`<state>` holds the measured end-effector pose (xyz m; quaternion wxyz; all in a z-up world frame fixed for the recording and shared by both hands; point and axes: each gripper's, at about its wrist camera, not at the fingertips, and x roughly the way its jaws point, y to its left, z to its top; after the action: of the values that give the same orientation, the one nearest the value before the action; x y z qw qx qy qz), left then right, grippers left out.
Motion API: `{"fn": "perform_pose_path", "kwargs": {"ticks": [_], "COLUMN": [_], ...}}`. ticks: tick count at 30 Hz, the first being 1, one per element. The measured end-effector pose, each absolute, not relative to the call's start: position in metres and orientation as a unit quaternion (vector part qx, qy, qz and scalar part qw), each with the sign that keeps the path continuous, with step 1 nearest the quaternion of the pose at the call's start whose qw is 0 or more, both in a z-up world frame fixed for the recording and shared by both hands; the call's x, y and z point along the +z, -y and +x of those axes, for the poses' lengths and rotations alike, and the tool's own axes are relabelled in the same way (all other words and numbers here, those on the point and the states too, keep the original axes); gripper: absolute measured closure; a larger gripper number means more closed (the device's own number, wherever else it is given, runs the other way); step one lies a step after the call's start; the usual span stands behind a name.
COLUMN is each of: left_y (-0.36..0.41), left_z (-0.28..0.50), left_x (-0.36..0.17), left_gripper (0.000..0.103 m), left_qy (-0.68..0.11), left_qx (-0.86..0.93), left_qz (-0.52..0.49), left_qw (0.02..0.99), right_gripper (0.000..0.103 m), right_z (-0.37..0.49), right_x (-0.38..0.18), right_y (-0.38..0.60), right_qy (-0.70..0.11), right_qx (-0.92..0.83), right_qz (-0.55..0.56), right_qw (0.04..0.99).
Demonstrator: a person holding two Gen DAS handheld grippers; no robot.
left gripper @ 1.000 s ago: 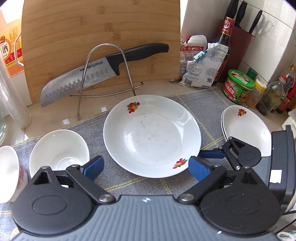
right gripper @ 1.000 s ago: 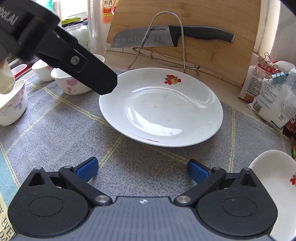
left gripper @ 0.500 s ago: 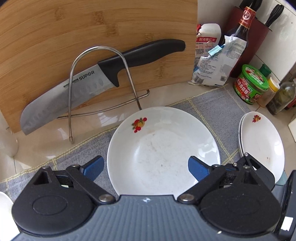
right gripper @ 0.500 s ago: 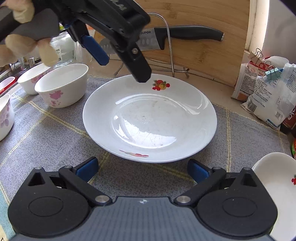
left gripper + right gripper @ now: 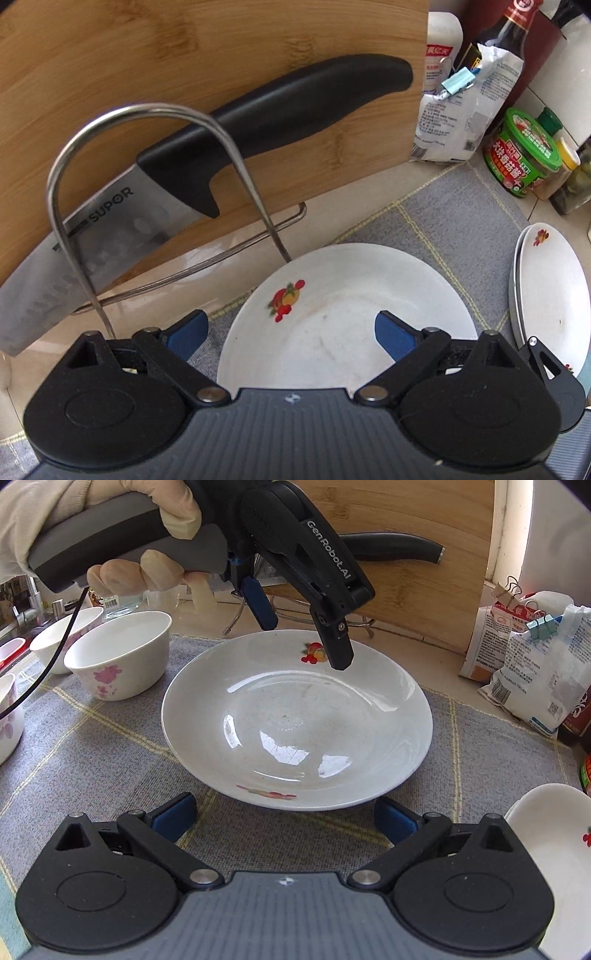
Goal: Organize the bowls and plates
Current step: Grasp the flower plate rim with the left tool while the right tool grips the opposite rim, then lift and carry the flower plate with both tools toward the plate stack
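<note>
Left tool [image 5: 306,642], pads spread and empty, hovers over the shallow white fruit-printed plate [image 5: 295,720] on the grey mat; probably one finger strikes the far rim, tipping it.

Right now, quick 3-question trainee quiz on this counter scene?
1. True or false: the left tongs grip the big plate.
2. What leans on the cutting board? A) ladle B) knife C) lid
3. Which side of the big plate, in the right view, holds the bowls?

Key: 1 false, open above its far rim. 2 B. 3 left.
</note>
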<state>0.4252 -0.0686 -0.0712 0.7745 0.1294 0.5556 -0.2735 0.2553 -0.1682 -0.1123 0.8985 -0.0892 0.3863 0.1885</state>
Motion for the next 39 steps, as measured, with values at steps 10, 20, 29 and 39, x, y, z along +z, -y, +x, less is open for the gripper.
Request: {"fn": "perform_pose_path", "kwargs": {"ticks": [10, 20, 29, 39], "left_y": [0.075, 0.077, 0.077, 0.079], "left_z": [0.436, 0.437, 0.436, 0.437], "left_x": [-0.085, -0.086, -0.086, -0.088], "left_gripper": [0.021, 0.021, 0.027, 0.027], "left_qy": [-0.573, -0.574, -0.576, -0.575], "left_qx": [-0.299, -0.316, -0.317, -0.321], "left_qz": [0.151, 0.150, 0.151, 0.155], "left_qw": [0.748, 0.741, 0.738, 0.736], "right_gripper": [0.000, 0.000, 0.000, 0.000], "right_z": [0.254, 0.255, 0.258, 0.261], "right_x": [-0.114, -0.115, -0.115, -0.115], "right_y": [0.170, 0.169, 0.171, 0.171], "right_qy": [-0.372, -0.364, -0.362, -0.360], "right_qx": [0.191, 0.186, 0.187, 0.184], "right_qz": [-0.086, -0.082, -0.082, -0.080], "right_qw": [0.904, 0.909, 0.910, 0.911]}}
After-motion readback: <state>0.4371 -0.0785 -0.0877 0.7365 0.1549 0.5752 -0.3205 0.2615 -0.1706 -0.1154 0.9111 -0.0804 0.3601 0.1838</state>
